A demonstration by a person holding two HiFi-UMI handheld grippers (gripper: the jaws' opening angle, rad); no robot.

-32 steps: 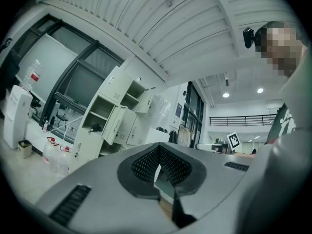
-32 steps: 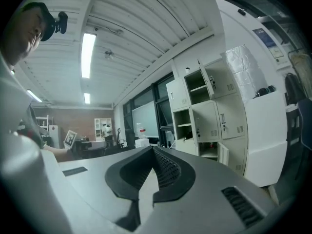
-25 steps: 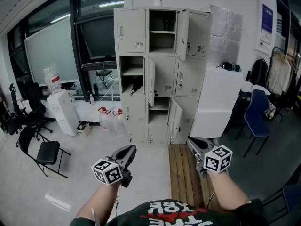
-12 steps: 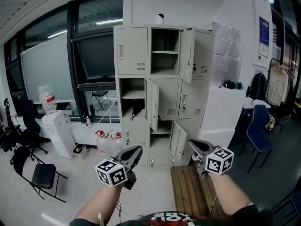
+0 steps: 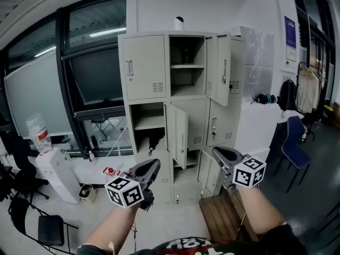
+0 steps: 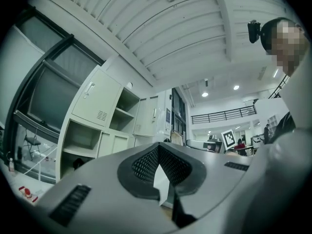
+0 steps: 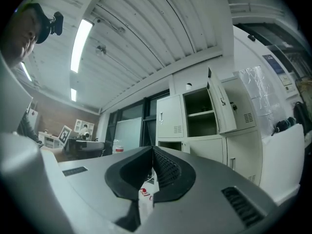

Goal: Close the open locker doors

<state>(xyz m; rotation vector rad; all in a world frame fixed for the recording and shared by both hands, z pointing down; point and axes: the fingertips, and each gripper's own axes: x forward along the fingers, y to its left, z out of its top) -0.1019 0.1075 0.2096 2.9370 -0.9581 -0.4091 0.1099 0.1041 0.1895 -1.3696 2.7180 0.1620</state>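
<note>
Left gripper (image 5: 150, 169) and right gripper (image 5: 219, 154) face the lockers (image 5: 143, 68), jaws pressed together, empty; doors (image 5: 218, 68) hang open.

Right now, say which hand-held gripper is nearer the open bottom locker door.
Right. The right hand-held gripper is in front of the bottom door; the left hand-held gripper is off to its left.

Lockers (image 5: 146, 73) in the middle, water dispenser (image 5: 53, 171) to their left, chair (image 5: 294, 143) to their right, pallet (image 5: 220, 217) just before them
</note>
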